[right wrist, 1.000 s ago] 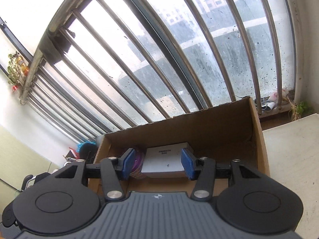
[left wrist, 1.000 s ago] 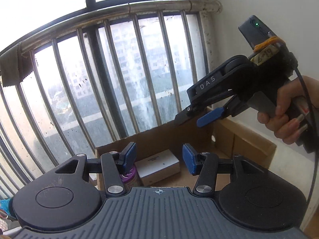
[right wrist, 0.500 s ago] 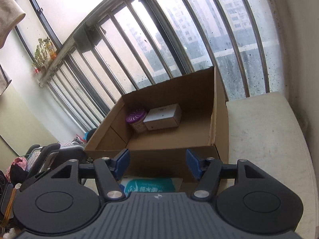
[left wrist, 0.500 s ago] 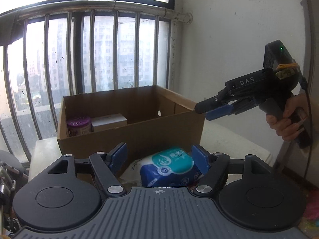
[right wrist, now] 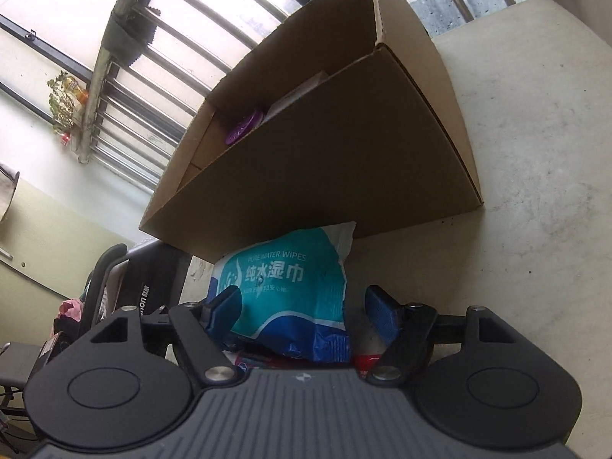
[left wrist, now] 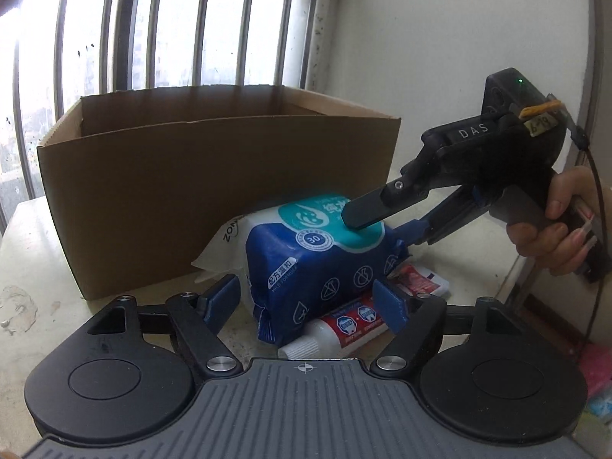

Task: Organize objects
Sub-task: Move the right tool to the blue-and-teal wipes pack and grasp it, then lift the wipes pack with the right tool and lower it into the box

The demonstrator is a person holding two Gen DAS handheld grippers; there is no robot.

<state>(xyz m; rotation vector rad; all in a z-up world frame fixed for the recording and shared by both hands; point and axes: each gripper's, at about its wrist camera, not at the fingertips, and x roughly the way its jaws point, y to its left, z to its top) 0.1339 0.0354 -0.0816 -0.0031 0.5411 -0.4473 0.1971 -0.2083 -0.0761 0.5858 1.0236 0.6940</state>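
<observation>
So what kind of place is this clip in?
Probably an enclosed home balcony: metal-barred window facing high-rise buildings, a brown cardboard box on a pale stone ledge, and a blue pack of wet wipes.

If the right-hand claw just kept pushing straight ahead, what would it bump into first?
Most likely the wet wipes pack, already between the open right gripper's fingers. The cardboard box wall stands behind it, though depth is hard to judge.

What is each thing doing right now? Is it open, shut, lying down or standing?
Left gripper: open, around the wipes' near end.
Right gripper: open, straddling the wipes.
Pack of wipes: lying outside the box, sealed.
Cardboard box: upright, top open.
Toothpaste tube: lying down, capped.
Purple container: inside the box.
</observation>
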